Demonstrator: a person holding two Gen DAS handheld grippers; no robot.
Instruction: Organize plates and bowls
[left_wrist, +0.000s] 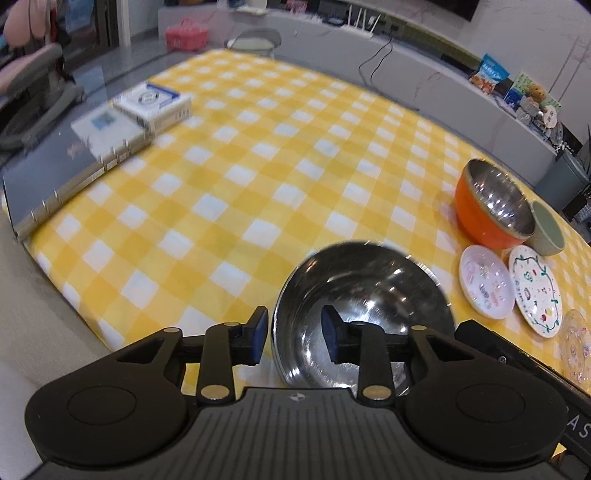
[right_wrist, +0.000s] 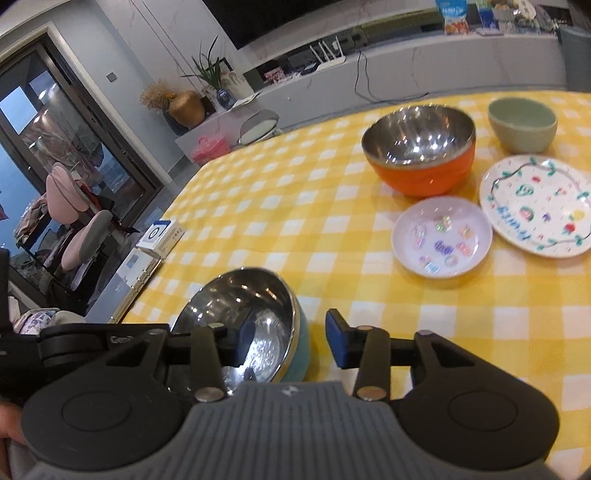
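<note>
A steel bowl with a teal outside sits on the yellow checked cloth near the front edge. My left gripper is open, its jaws straddling the bowl's left rim, one inside and one outside. My right gripper is open and straddles the same bowl's right rim. An orange bowl with a steel lining and a green bowl stand farther off. A small pink plate and a larger patterned plate lie beside them.
Boxes and a dark binder lie at the table's left edge. A clear glass dish sits at the right. The wide yellow checked cloth stretches between. Chairs and a counter stand beyond the table.
</note>
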